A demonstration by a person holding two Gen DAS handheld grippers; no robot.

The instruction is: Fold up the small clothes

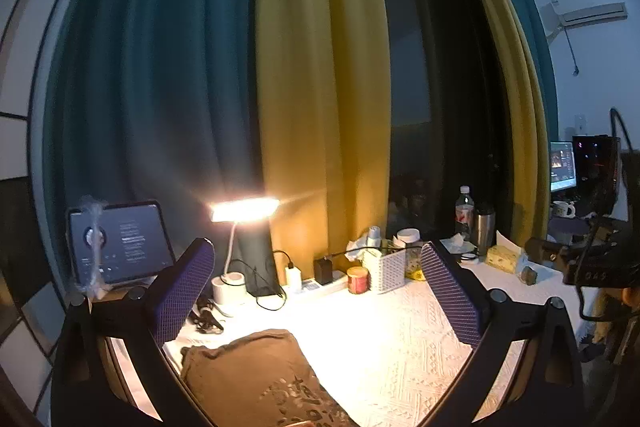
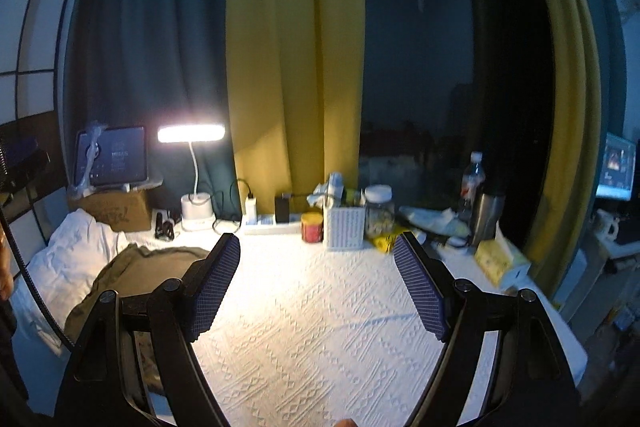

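Both the left gripper [image 1: 318, 291] and right gripper [image 2: 318, 285] are gaping empty; only the right view is showing a white garment [image 2: 68, 259] at left beside the brown garment [image 2: 136, 275].

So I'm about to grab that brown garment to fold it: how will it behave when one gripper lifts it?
The brown garment lies crumpled with soft folds on the white tablecloth, so it is probably floppy and will sag from a single pinch. It looks like thin fabric, likely light. The textured cloth beneath may drag on it, so lifting probably beats sliding.
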